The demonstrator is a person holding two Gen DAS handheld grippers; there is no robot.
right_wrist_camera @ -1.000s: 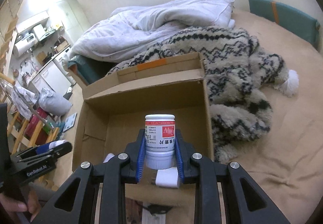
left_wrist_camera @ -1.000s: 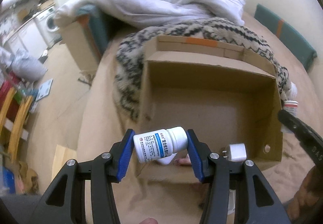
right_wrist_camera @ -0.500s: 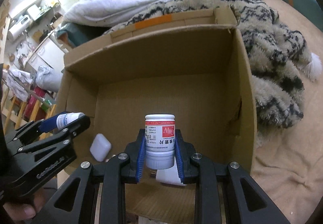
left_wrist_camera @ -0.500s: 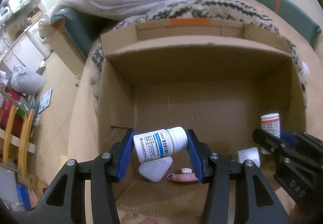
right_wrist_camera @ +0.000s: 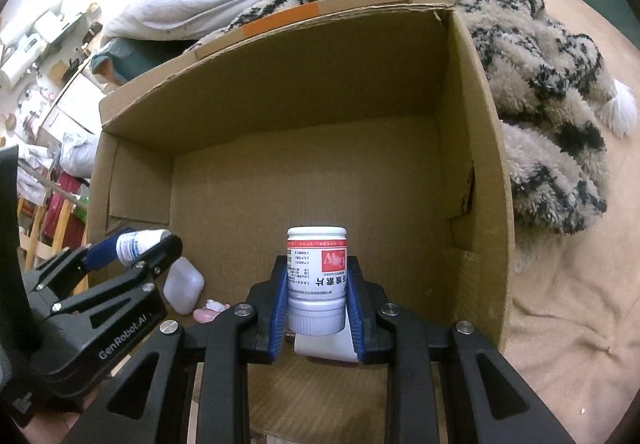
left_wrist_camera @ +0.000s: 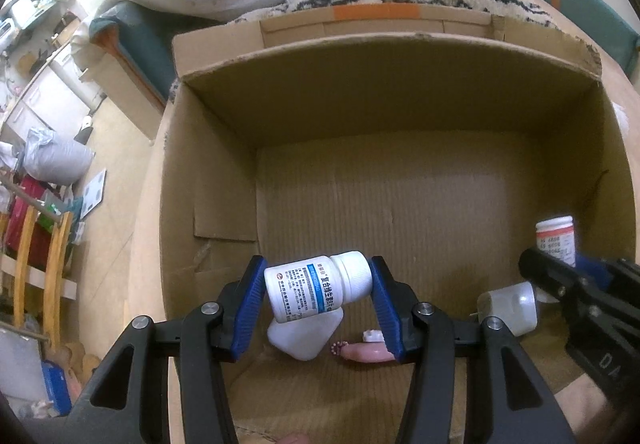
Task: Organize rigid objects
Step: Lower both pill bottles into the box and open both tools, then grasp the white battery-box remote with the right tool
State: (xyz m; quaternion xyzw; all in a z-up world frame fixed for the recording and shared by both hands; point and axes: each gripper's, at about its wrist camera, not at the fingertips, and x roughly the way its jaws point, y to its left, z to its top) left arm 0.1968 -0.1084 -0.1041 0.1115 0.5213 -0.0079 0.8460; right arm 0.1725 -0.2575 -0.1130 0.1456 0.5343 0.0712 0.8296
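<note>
Both grippers hang over the open cardboard box (left_wrist_camera: pixel 400 92) that sits on the tan bedcover, each carrying a pill bottle. The left gripper (left_wrist_camera: pixel 318 294) is clamped on a blue-labelled bottle (left_wrist_camera: pixel 316 286), held sideways with its base against one blue pad and its white cap against the other, low over the box's near left area. That end-to-end hold looks chosen because the bottle lay on its side when taken, though I can only guess at that. The right gripper (right_wrist_camera: pixel 317 298) is closed around a red-labelled bottle (right_wrist_camera: pixel 316 276), gripped across its body with the cap pointing back toward the tool, so the label reads upside down; it hangs near the box's right wall.

Below them on the box floor lie a white earbud case (left_wrist_camera: pixel 306 338), a small pink item (left_wrist_camera: pixel 366 352) and a white plug adapter (left_wrist_camera: pixel 510 306). The things are being gathered at the near end of the box, and both bottles seem about to join them. The sideways bottle could roll once let go, so a low release beside the case would suit it
</note>
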